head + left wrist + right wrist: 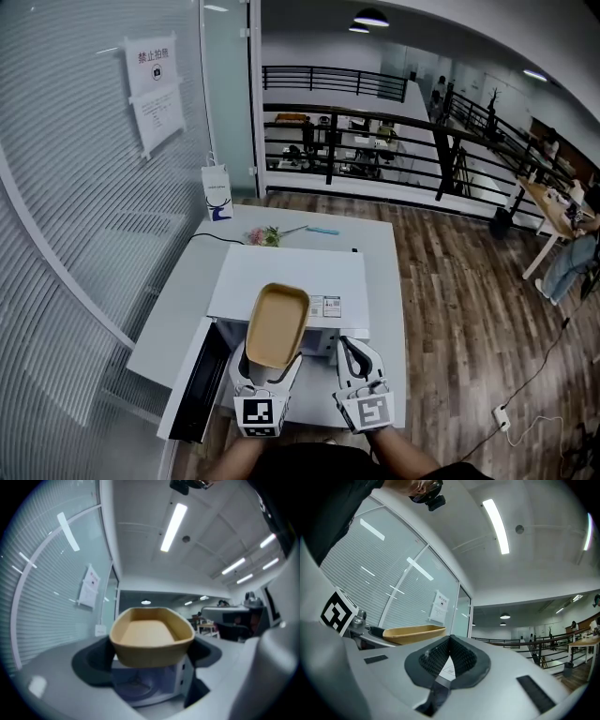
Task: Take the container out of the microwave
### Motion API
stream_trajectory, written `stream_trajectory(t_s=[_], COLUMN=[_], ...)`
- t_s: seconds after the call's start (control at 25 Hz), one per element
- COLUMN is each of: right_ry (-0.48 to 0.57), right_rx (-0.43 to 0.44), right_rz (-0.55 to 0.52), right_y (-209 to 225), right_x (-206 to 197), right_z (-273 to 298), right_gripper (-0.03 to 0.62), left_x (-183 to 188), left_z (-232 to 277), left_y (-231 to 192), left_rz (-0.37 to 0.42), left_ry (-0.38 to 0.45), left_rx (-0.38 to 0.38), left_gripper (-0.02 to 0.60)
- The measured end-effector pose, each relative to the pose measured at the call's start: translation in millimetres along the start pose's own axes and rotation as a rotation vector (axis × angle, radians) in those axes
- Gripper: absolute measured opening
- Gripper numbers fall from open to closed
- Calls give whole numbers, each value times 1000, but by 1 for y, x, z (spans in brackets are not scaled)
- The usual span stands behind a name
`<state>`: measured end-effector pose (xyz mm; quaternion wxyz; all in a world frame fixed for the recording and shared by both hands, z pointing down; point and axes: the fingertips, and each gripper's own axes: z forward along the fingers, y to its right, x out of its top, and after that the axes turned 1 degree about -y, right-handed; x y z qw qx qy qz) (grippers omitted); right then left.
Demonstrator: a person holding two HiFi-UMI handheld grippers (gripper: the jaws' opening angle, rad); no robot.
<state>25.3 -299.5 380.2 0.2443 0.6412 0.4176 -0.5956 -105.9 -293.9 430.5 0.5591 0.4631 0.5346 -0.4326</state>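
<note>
A tan oblong container [277, 323] is empty and hangs level in front of and above the white microwave [291, 272]. My left gripper [270, 361] is shut on it, one dark pad on each long side. In the left gripper view the container [152, 634] fills the gap between the pads, with the microwave's open cavity and turntable [138, 686] below it. The microwave door [202, 380] stands swung open to the left. My right gripper [354, 352] hovers just right of the container, shut and holding nothing. In the right gripper view its jaw tips [449, 641] meet, and the container [415, 632] shows at the left.
The microwave stands on a white table [380, 253] beside a glass wall [84, 234]. A paper bag [217, 192] and some flowers [265, 235] lie at the table's far end. Wooden floor [469, 300] with a cable and power strip [502, 417] lies to the right.
</note>
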Motion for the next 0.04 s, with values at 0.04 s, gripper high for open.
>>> stream_trajectory(t_s=[0.04], right_ry=[-2], right_rx=[0], right_rz=[-2], right_y=[0], right_x=[-1], right_z=[1], right_gripper=[5], left_x=[-1], left_z=[1], left_y=[0], left_rz=[-1], left_ry=[-3], left_rx=[-2], left_gripper=[480])
